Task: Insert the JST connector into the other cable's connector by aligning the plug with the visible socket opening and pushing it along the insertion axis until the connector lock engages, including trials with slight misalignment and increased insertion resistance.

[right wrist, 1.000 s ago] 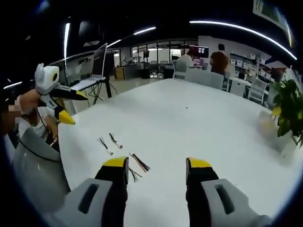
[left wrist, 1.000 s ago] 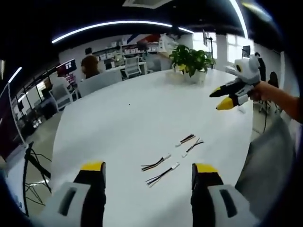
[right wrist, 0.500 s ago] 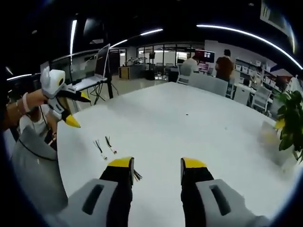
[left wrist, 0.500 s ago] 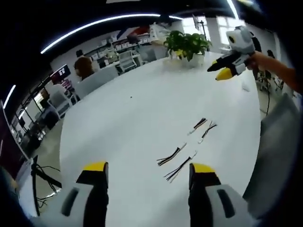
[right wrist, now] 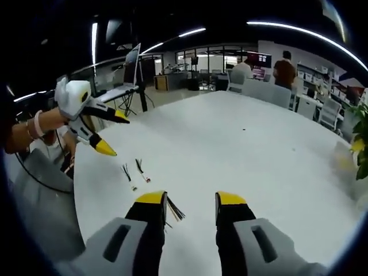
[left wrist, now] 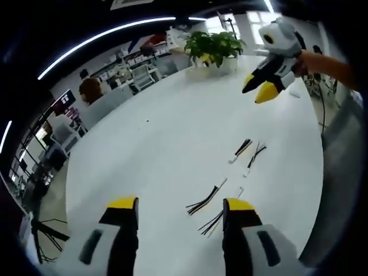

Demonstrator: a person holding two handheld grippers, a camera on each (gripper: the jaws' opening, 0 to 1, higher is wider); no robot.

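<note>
1. Left gripper view. The left gripper [left wrist: 179, 208] hangs above the white table [left wrist: 144, 155], its yellow-tipped jaws spread wide and holding nothing. Between and just beyond the jaws lie two short cables: one [left wrist: 204, 201] in the gap, another [left wrist: 214, 221] beside the right-hand jaw. Two more cables [left wrist: 248, 154] lie farther up the table, close together. The right gripper [left wrist: 265, 86] enters from the upper right, held in a hand, well above the table, its jaws parted and empty. A potted plant [left wrist: 210, 46] stands at the far edge.

2. Right gripper view. The right gripper [right wrist: 190, 202] shows its jaws parted by a moderate gap, with nothing between them. A cable with fanned wire ends [right wrist: 174, 210] lies at the inner edge of its left-hand jaw. A pair of cables [right wrist: 135, 172] lies farther off, toward the left gripper [right wrist: 112, 133], which is raised clear of the table, jaws wide.

3. Step in hand, as judged. The approach: no cable is lifted, no plug is mated.

4. Next move, as judged. Each gripper must descend and close on one cable near its white connector housing. Which cable carries the plug and which the socket is too small to tell.
</note>
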